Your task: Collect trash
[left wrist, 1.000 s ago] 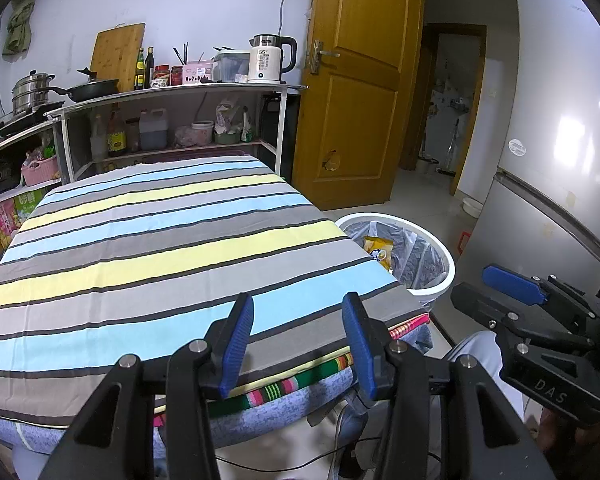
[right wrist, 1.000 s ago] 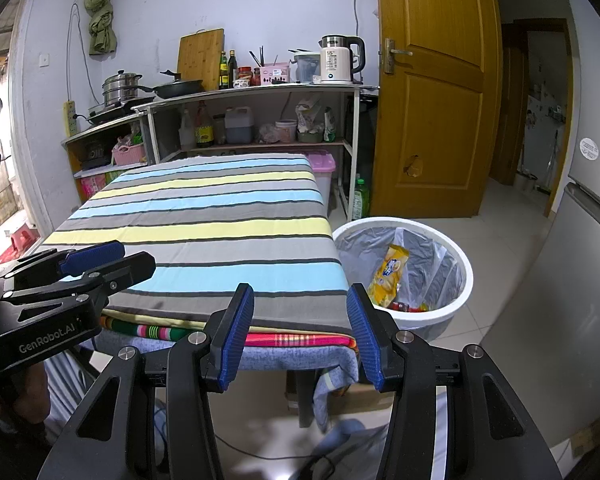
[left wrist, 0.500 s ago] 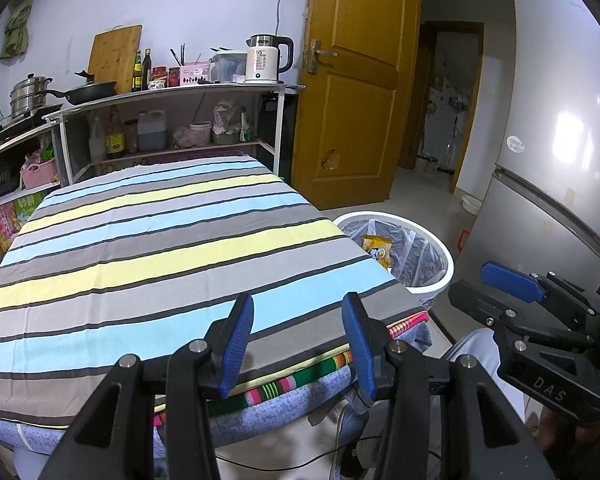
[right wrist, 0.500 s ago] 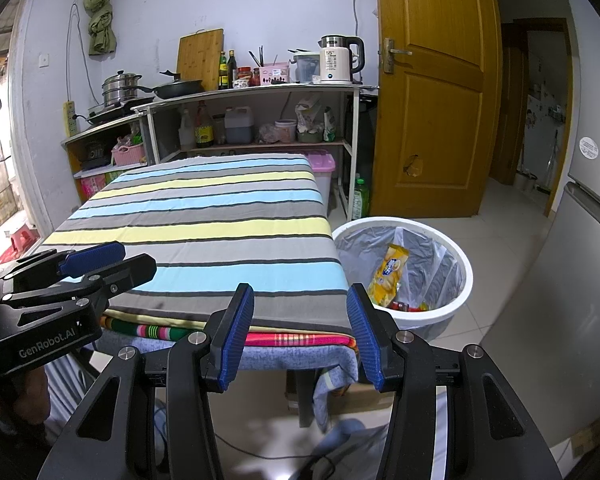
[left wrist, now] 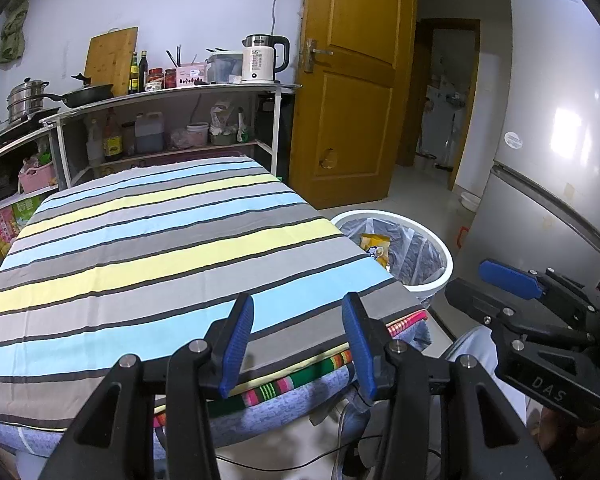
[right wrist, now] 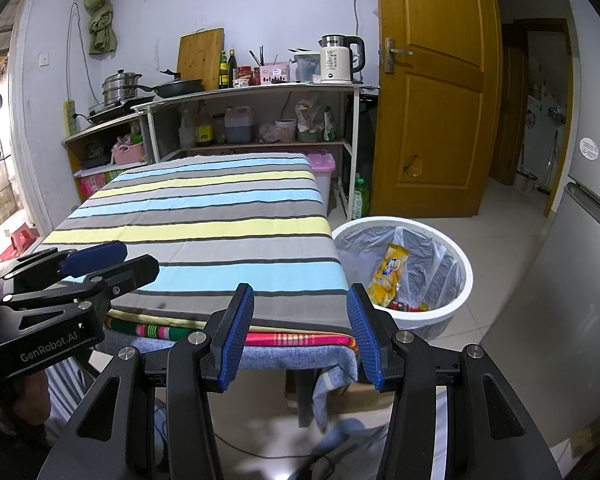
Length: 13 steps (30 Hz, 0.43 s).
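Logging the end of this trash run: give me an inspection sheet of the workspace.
Surface: striped tablecloth on the table, with no loose items seen on it.
Job's things: white bin with a grey liner stands on the floor off the table's right corner; yellow snack wrapper leans inside it, with red scraps at the bottom.
Clutter: nothing seen on the cloth.
Grippers: left gripper and right gripper are both open and empty, held at the table's near edge.
Cables: thin dark cable on the floor under the table.
Surroundings: shelf with kettle, wooden door, fridge.
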### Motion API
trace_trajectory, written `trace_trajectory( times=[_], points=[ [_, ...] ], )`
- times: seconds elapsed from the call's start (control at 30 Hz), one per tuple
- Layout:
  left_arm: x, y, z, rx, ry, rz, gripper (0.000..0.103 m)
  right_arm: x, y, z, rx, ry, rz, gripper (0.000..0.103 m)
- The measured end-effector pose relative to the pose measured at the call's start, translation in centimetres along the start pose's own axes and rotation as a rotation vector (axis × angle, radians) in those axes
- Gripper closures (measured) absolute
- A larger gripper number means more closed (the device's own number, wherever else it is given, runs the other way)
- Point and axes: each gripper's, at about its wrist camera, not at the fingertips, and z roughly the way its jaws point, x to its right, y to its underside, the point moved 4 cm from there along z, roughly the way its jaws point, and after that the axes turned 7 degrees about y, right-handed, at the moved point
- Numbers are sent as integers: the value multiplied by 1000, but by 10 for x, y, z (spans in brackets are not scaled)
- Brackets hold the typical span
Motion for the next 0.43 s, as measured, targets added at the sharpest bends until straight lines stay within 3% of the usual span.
trace_trajectory(
  times=[0.43],
  points=[
    [4,0,1,1,14,15,55,1,0,1,-3,0,1,54]
  ],
)
